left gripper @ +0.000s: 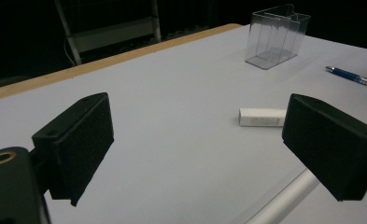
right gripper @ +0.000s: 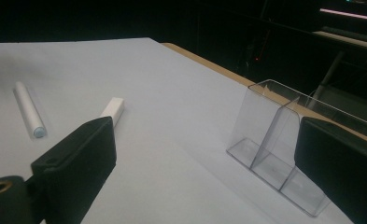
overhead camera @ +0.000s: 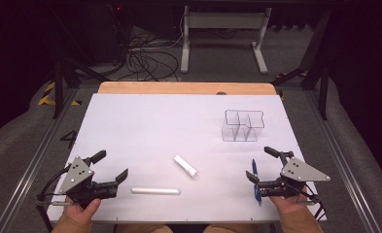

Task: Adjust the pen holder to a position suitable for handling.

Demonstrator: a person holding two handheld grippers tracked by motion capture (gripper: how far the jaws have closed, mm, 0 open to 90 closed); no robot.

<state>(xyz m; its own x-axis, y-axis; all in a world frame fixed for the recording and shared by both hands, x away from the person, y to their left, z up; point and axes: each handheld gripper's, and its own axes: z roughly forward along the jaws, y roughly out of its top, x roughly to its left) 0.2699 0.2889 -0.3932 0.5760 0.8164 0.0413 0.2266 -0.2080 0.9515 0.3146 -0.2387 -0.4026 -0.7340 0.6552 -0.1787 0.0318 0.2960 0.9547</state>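
Claws are both standing wide with nothing between their jaws: the left claw (overhead camera: 112,165) is hovering near the bench's (overhead camera: 145,121) front left corner, just beside a white tube (overhead camera: 155,191); the right claw (overhead camera: 261,165) is hanging near the front right, over a blue pen (overhead camera: 255,180). A white box (overhead camera: 185,166) is lying between them, and a clear holder (overhead camera: 243,125) is standing farther back.
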